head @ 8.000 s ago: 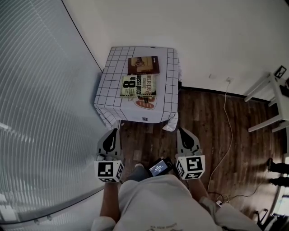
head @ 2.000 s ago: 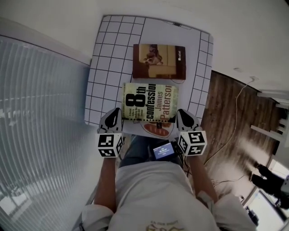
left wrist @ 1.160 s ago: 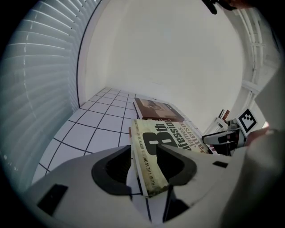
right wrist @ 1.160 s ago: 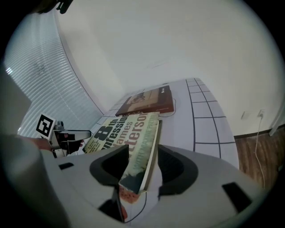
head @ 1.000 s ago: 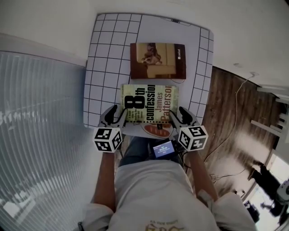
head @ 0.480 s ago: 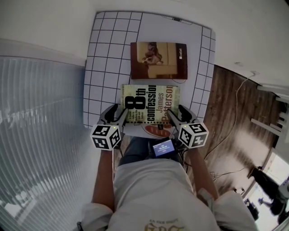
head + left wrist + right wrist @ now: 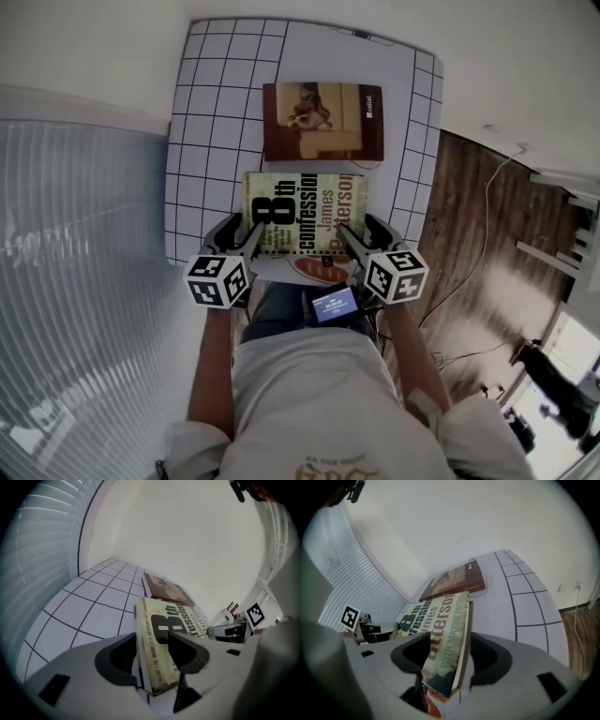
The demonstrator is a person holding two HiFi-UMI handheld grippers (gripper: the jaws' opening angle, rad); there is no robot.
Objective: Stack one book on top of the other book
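Note:
A yellow-green paperback (image 7: pixel 305 211) lies on the grid-patterned table (image 7: pixel 202 122), nearest the person. A brown book (image 7: pixel 323 120) lies flat just beyond it, apart from it. My left gripper (image 7: pixel 239 234) straddles the paperback's near left corner (image 7: pixel 159 620), one jaw over the cover and one under the edge. My right gripper (image 7: pixel 361 234) straddles the near right corner (image 7: pixel 440 616) the same way. Both pairs of jaws have just been opening and stand wide, with the book's edge between them and slack at the pads. The brown book (image 7: pixel 164 588) (image 7: pixel 452 581) shows behind in both gripper views.
A red oval print (image 7: pixel 319 270) on the cloth peeks out under the paperback's near edge. The table's front edge runs right by the grippers. White blinds (image 7: pixel 84 262) stand to the left, wooden floor (image 7: pixel 469 225) to the right. A small screen (image 7: pixel 333 305) hangs at the person's waist.
Both grippers have slid forward onto the paperback's near corners and their jaws have spread wider. The brown book has not moved.

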